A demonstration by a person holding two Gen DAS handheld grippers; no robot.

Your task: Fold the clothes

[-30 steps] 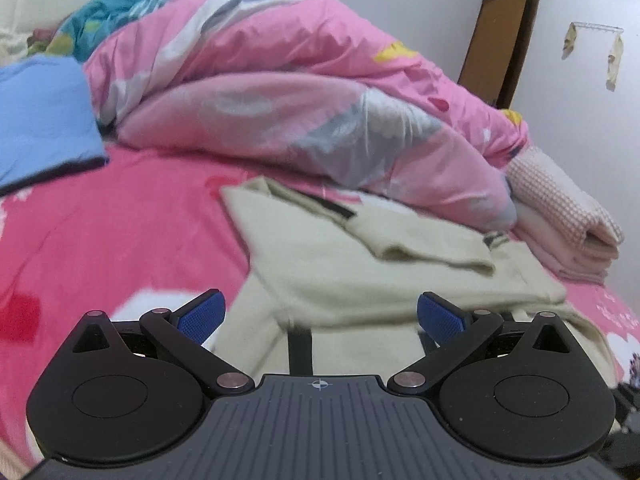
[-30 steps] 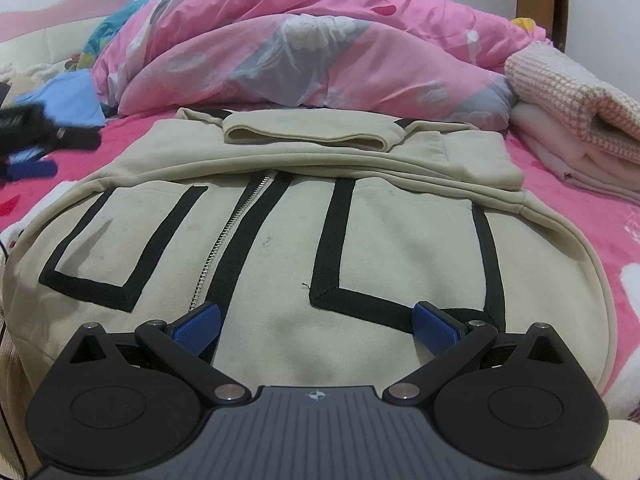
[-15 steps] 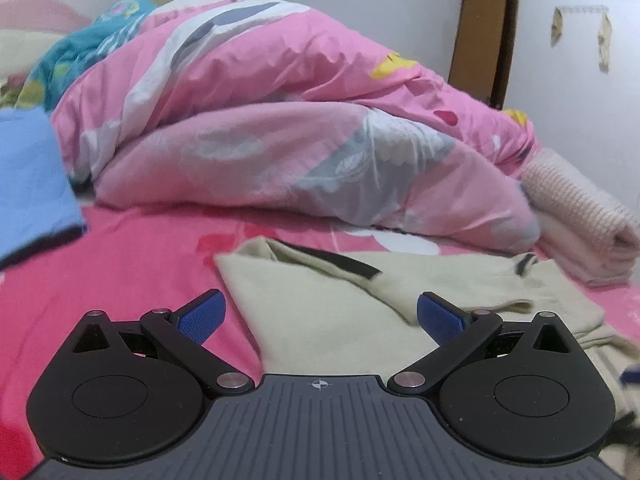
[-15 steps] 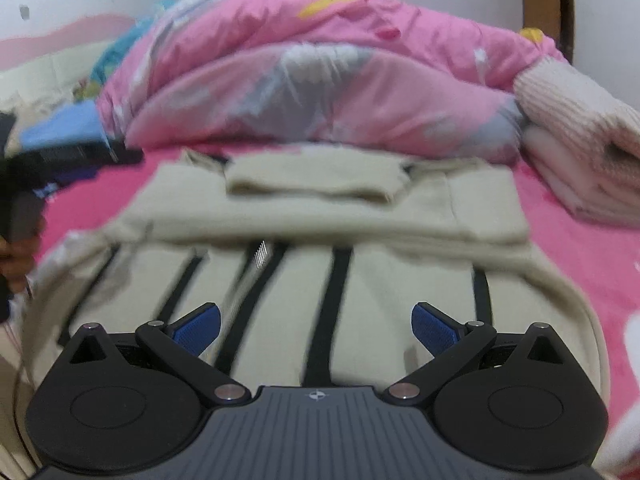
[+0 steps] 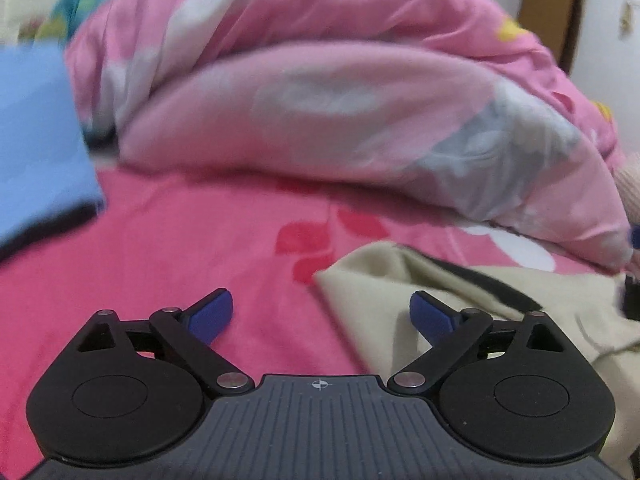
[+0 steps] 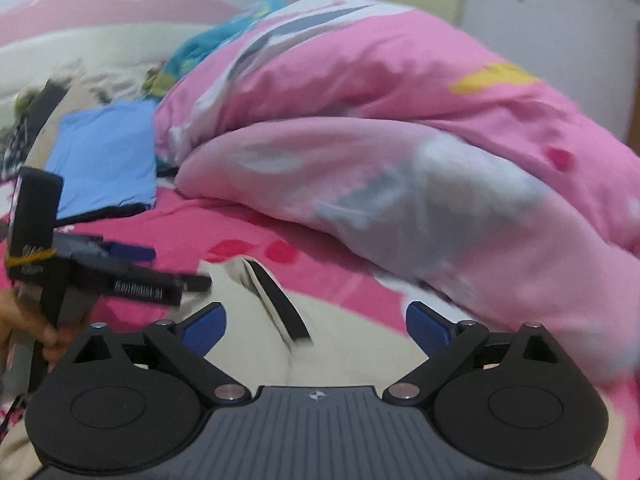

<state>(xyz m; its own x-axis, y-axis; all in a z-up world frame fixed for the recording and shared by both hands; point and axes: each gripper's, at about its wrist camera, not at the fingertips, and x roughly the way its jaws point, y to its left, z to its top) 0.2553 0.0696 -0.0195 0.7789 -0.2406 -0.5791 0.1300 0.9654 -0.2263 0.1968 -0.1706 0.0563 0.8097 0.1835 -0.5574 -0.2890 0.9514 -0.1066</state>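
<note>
One cream jacket [image 5: 460,304] lies on the bed [image 5: 180,248], right of the spread, empty left gripper [image 5: 320,316]. The right gripper [image 6: 316,328], also spread, hovers over it.

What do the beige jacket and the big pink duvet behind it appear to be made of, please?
Beige jacket: seemingly thick matte fleece or sweatshirt knit with black tape trim; it lies in soft, rounded folds. Pink duvet: smooth, printed woven cotton-like cover, puffy with filling. Blur leaves the weave uncertain.

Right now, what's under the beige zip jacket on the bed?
The beige jacket lies on the pink bedsheet, which shows around its corner. Behind it sits the bunched pink duvet. Whatever is beneath the jacket's middle is covered, so I cannot tell.
</note>
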